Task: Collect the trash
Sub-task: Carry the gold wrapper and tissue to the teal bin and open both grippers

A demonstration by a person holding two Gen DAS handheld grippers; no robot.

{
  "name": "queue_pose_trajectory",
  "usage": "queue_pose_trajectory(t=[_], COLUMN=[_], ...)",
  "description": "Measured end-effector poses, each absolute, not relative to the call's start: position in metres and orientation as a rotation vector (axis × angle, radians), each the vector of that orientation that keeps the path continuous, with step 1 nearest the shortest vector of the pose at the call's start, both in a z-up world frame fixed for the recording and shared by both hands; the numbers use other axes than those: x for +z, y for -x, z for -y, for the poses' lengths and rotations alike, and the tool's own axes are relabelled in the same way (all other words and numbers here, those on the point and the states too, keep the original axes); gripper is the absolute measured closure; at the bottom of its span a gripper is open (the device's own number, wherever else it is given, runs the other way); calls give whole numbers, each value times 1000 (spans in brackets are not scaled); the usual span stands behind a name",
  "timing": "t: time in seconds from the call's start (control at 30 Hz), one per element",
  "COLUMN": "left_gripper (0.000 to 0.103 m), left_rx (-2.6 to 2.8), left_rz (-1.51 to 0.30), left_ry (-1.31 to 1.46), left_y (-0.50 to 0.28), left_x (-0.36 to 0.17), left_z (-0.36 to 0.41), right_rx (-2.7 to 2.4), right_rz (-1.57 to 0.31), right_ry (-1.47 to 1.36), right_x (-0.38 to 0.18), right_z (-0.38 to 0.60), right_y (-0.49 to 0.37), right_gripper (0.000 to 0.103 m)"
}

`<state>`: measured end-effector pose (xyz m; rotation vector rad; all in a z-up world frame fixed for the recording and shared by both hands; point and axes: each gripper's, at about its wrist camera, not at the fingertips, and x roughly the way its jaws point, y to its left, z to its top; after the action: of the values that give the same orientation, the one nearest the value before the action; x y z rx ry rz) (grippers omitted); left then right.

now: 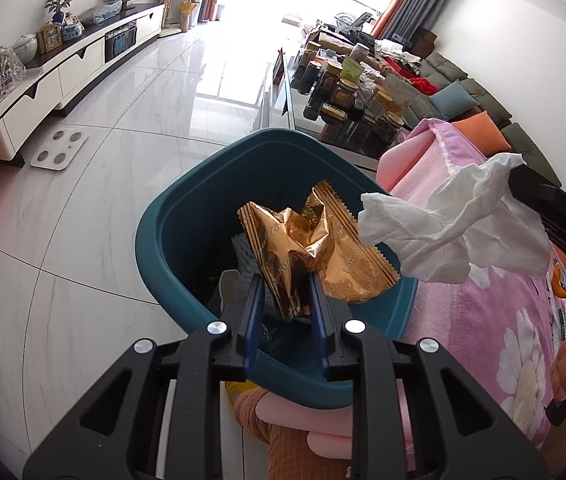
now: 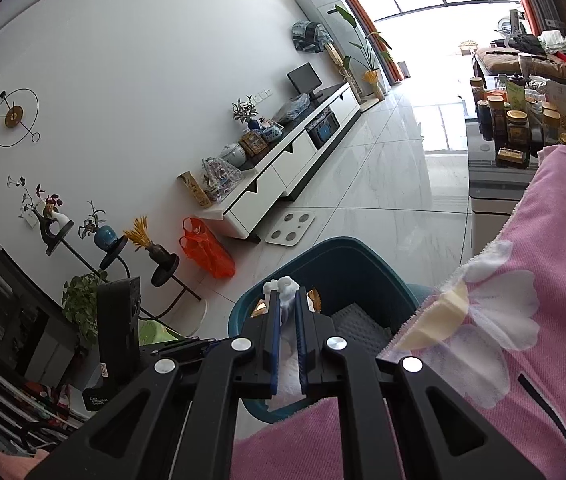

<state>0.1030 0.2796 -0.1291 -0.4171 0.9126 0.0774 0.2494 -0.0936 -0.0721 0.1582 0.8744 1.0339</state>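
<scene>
The left gripper [image 1: 283,280] fingers pinch a gold wrapper [image 1: 311,244] over the teal bin [image 1: 171,248], the right gripper [image 2: 287,304] fingers clamp a white tissue [image 1: 455,224] beside it; both await dropping.

Both wrist cameras look steeply down, close over the shared teal bin [image 1: 187,216] [image 2: 367,264].

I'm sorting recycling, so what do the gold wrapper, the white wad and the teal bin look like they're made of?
Gold wrapper: probably metallised plastic film, glossy, sharp mirror-like creases, serrated edge. White wad: tissue or paper towel, matte, soft limp folds. Teal bin: apparently moulded plastic, smooth with a slight sheen, rounded rim.
</scene>
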Motion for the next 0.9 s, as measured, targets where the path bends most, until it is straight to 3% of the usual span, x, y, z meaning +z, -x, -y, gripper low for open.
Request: queue_pose_trajectory(t=[0.17, 0.47, 0.9], left_gripper=[71, 65, 40], left_rx=[78, 72, -38], left_rz=[-933, -950, -771], left_ry=[427, 464, 371], left_y=[-113, -128, -99], left_x=[-139, -160, -101], left_z=[-278, -278, -237], right_rx=[1018, 980, 956], right_rz=[-917, -938, -817], right_ry=[-139, -117, -92], right_x=[-85, -93, -62], right_z=[84, 86, 149], right_y=[-253, -253, -228], right_gripper=[93, 86, 71])
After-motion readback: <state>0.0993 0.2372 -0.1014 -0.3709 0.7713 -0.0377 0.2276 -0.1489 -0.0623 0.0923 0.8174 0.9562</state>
